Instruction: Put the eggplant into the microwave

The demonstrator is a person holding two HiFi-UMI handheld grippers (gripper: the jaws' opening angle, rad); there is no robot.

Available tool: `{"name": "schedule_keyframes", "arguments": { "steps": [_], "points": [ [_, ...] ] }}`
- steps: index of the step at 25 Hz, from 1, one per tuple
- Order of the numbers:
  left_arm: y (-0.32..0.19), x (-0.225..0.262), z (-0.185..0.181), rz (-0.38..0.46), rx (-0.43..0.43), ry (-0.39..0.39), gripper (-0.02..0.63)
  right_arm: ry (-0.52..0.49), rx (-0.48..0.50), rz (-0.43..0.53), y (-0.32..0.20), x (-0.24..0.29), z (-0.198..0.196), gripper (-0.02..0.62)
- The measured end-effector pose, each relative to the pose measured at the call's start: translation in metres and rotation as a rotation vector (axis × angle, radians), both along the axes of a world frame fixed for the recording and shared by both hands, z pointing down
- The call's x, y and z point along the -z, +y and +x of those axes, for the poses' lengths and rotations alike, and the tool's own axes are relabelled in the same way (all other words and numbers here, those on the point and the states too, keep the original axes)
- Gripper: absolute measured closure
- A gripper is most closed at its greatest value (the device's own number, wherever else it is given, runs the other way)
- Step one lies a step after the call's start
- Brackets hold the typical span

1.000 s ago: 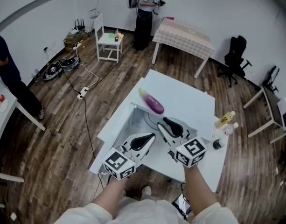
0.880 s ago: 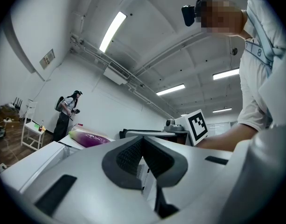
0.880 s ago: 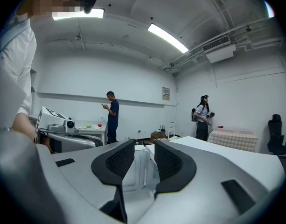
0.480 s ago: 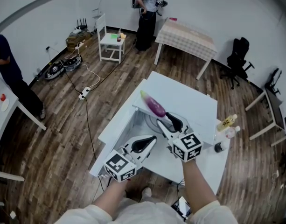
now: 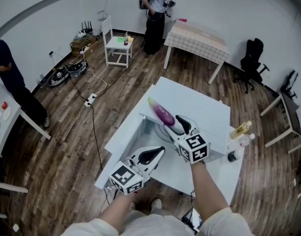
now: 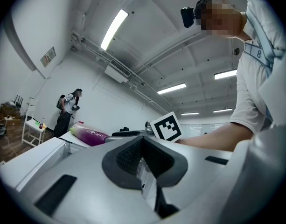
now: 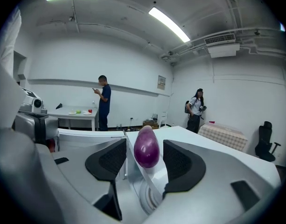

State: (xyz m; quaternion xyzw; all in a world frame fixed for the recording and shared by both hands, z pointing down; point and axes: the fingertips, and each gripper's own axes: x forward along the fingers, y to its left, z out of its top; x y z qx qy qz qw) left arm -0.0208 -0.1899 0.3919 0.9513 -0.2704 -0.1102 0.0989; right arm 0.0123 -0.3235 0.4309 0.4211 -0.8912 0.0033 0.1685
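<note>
Right hand-held gripper, jaws just opening, released, eggplant untouched between them; gap visible only in right gripper view.

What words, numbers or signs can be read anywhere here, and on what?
No clear words anywhere.
Marker cube: black square pattern, no letters.
Wall plaque: too small to read.
Framed wall notice: blurred.
Bottle label: too small.
White shirt: maybe "8", unsure.

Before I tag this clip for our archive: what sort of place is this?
Probably a lab or test room, not a kitchen: the microwave stands mid-room, with an office chair nearby and a power strip lying on the wood floor.
</note>
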Motion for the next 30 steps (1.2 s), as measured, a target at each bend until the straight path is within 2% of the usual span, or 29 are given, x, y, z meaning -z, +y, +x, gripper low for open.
{"name": "schedule_keyframes", "arguments": {
  "steps": [6, 13, 19, 20, 30],
  "points": [
    [0.001, -0.002, 0.005, -0.003, -0.012, -0.003, 0.604, 0.021, -0.026, -0.028, -0.006, -0.005, 0.0, 0.346],
    [0.002, -0.004, 0.008, -0.006, -0.025, -0.005, 0.604, 0.109, -0.081, -0.069, -0.012, -0.015, -0.001, 0.347],
    [0.003, -0.007, 0.006, -0.005, -0.024, -0.002, 0.604, 0.195, -0.075, -0.062, -0.01, -0.024, -0.004, 0.349],
    [0.003, -0.007, 0.006, -0.006, -0.024, -0.002, 0.604, 0.203, -0.074, -0.053, -0.009, -0.024, -0.004, 0.367],
    [0.001, -0.004, 0.005, -0.005, -0.028, -0.017, 0.604, 0.134, -0.067, -0.011, -0.001, -0.013, 0.002, 0.385]
  ]
}}
